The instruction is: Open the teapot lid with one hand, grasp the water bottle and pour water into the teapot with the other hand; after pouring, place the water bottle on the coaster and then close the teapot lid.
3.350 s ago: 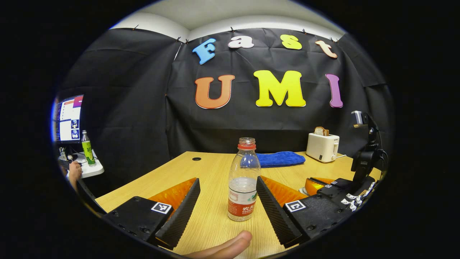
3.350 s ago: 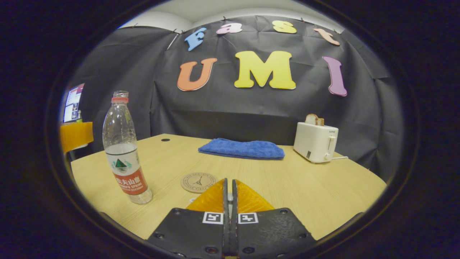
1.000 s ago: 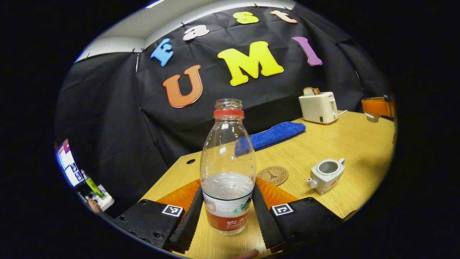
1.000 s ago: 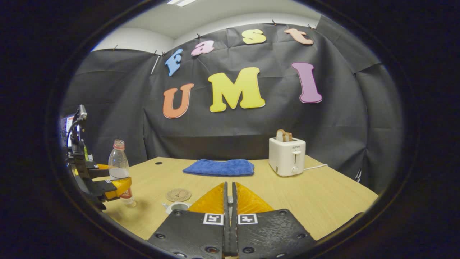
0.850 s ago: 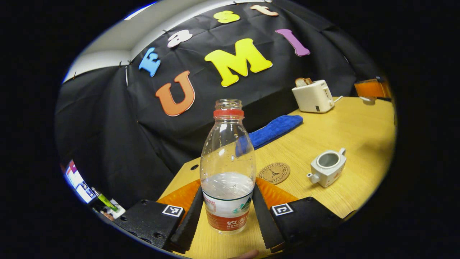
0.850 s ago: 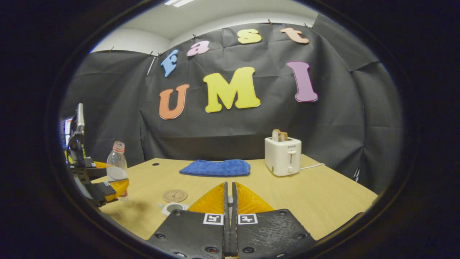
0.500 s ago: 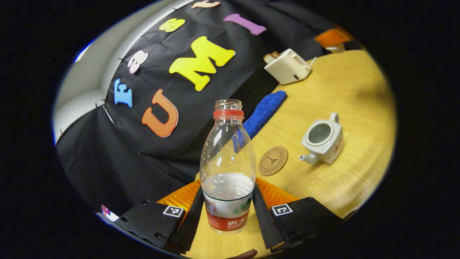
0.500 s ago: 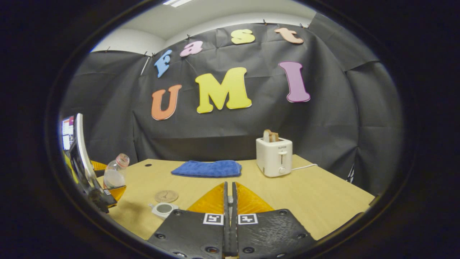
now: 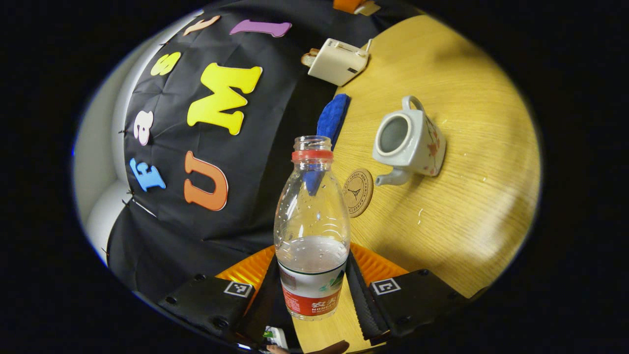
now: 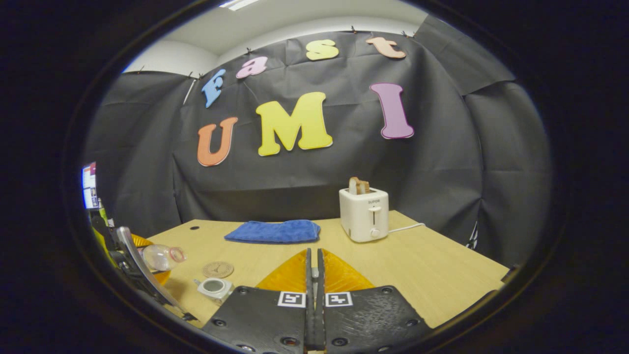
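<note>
In the left gripper view, the left gripper (image 9: 311, 295) sits nearest at the bottom, its two fingers clamped on either side of the labelled lower part of the bottle (image 9: 311, 231). The bottle is clear plastic, uncapped, with a red ring below its open mouth and water filling roughly its lower third. This whole view is rolled strongly to one side, so the table (image 9: 462, 196) fills the right of the picture. Just beyond the bottle's shoulder lies the round coaster (image 9: 357, 192), flat on the wood. Beside it stands the white teapot (image 9: 409, 142), its lid off and its dark inside showing, its spout pointing toward the coaster and nearly touching its edge, its handle on the far side. Farther back lie a blue cloth (image 9: 332, 117) and then a white toaster (image 9: 336, 61) near the black wall. In the right gripper view, the right gripper (image 10: 313, 275) is nearest, its fingers pressed together; whether anything is pinched between them cannot be told. At the lower left of that view the bottle appears tipped nearly on its side, held above the table with its mouth pointing toward the open teapot just below it. The coaster lies just past the teapot, with the cloth and toaster behind.
</note>
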`<state>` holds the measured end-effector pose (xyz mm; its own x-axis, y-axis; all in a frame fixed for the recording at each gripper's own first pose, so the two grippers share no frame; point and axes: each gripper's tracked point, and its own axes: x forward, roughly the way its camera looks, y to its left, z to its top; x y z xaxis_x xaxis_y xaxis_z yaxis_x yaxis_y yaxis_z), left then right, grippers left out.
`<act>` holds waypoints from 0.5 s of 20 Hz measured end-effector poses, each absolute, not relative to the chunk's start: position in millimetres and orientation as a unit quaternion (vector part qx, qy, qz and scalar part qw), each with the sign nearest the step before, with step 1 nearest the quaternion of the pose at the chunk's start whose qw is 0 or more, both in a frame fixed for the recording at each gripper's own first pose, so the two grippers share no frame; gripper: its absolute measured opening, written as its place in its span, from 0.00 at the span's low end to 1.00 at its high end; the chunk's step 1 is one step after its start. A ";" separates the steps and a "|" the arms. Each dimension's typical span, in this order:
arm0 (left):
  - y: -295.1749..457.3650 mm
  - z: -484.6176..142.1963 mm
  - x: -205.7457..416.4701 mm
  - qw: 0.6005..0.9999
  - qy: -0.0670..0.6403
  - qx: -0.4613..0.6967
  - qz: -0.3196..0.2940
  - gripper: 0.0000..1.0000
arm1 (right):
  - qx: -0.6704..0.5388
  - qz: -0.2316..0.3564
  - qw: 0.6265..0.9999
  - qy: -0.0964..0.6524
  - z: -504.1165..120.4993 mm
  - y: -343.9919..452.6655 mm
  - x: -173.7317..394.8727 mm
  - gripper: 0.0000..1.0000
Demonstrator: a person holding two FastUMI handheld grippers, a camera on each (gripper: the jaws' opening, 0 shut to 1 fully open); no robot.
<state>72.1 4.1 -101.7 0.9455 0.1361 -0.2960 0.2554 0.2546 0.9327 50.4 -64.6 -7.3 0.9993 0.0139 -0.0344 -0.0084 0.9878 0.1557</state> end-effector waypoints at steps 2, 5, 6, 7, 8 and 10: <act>4.7 -103.1 71.3 0.751 0.167 0.637 -0.043 0.72 | 0.081 0.009 0.997 0.016 -4.6 -63.9 47.8 0.00; 5.9 -103.2 71.5 0.711 0.173 0.680 -0.046 0.72 | 0.082 0.007 0.997 0.010 -0.7 -68.6 45.4 0.00; 5.3 -103.4 71.9 0.701 0.173 0.690 -0.047 0.72 | 0.084 0.006 0.996 0.009 1.0 -69.9 44.6 0.00; 4.4 -102.1 73.2 0.694 0.171 0.698 -0.048 0.72 | 0.086 0.006 0.996 0.008 2.4 -70.9 44.3 0.00; 2.9 -101.7 72.8 0.687 0.173 0.704 -0.049 0.73 | 0.088 0.006 0.996 0.008 2.8 -71.9 44.1 0.00; 0.6 -98.6 72.5 0.670 0.172 0.721 -0.050 0.72 | 0.090 0.004 0.996 0.007 2.9 -75.0 43.3 0.00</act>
<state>72.5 0.6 -98.6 0.9358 0.1816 -0.3022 0.3146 -0.0432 0.9482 43.3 -75.0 2.9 0.9999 0.0102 -0.0138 -0.0075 0.9836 0.1800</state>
